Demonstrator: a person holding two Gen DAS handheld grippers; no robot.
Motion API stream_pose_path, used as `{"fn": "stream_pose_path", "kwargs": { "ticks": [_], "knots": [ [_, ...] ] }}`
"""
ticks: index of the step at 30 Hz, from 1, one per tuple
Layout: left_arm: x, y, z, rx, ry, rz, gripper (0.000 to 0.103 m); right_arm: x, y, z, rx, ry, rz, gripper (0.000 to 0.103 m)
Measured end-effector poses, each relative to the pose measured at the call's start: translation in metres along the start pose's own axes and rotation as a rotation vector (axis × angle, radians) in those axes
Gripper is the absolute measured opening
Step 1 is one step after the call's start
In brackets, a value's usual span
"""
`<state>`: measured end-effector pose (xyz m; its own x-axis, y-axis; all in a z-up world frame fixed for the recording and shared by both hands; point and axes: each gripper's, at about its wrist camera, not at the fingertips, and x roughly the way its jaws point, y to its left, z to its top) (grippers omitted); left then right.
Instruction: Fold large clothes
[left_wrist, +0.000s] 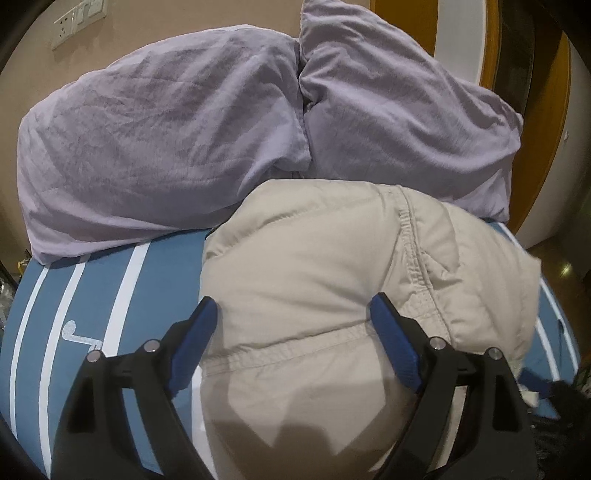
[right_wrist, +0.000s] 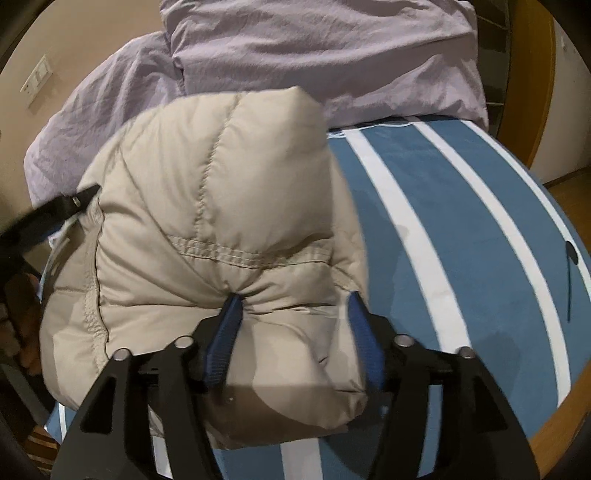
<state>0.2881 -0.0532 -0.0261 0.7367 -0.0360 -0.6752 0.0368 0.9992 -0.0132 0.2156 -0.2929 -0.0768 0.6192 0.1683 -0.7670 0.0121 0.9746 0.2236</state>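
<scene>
Left gripper (left_wrist: 291, 314): spread, straddling beige jacket (left_wrist: 314, 280) | right gripper (right_wrist: 293, 306): clamping its padded fold

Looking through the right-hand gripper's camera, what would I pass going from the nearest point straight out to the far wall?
Right gripper pinching the beige puffer jacket → blue and white striped bedsheet → lilac pillows → beige wall.

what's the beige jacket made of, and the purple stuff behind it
The beige jacket looks like a quilted puffer: smooth, matte woven shell, likely nylon or polyester, with stitched channels and puffy filling. The purple bedding looks like thin, soft, matte cotton or microfibre, going by its fine crinkles; the fibre can't be told for sure.
</scene>
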Motion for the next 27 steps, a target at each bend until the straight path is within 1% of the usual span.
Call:
{"fn": "stream_pose_path", "kwargs": {
  "ticks": [1,3,6,7,10,13,18,21,24,27],
  "knots": [
    [0.002,0.000,-0.001,-0.001,0.002,0.000,0.085,-0.004,-0.003,0.002,0.006,-0.007,-0.007,0.070],
    [0.006,-0.001,-0.002,0.002,0.003,0.003,0.086,-0.010,-0.006,0.007,0.009,-0.019,-0.014,0.070],
    [0.010,-0.004,-0.005,0.010,-0.003,0.011,0.086,-0.022,-0.010,0.021,0.015,-0.066,-0.031,0.070],
    [0.011,-0.005,-0.006,0.012,-0.005,0.014,0.086,-0.029,-0.010,0.029,0.020,-0.094,-0.030,0.071],
    [0.013,-0.006,-0.007,0.016,-0.009,0.017,0.087,-0.037,-0.001,0.048,0.010,-0.145,-0.021,0.071],
    [0.015,-0.004,-0.007,0.011,-0.008,0.013,0.088,-0.039,0.017,0.068,-0.038,-0.189,0.000,0.071],
    [0.016,-0.001,-0.008,0.000,-0.010,0.010,0.089,-0.025,0.049,0.095,-0.108,-0.215,0.023,0.070],
    [0.017,0.000,-0.009,-0.007,-0.011,0.009,0.090,-0.013,0.062,0.106,-0.136,-0.223,0.020,0.070],
    [0.018,0.002,-0.010,-0.020,-0.008,0.003,0.092,-0.002,0.066,0.109,-0.153,-0.221,-0.005,0.070],
    [0.020,0.006,-0.010,-0.038,-0.002,-0.010,0.094,0.021,0.060,0.106,-0.154,-0.187,-0.040,0.070]
  ]
}}
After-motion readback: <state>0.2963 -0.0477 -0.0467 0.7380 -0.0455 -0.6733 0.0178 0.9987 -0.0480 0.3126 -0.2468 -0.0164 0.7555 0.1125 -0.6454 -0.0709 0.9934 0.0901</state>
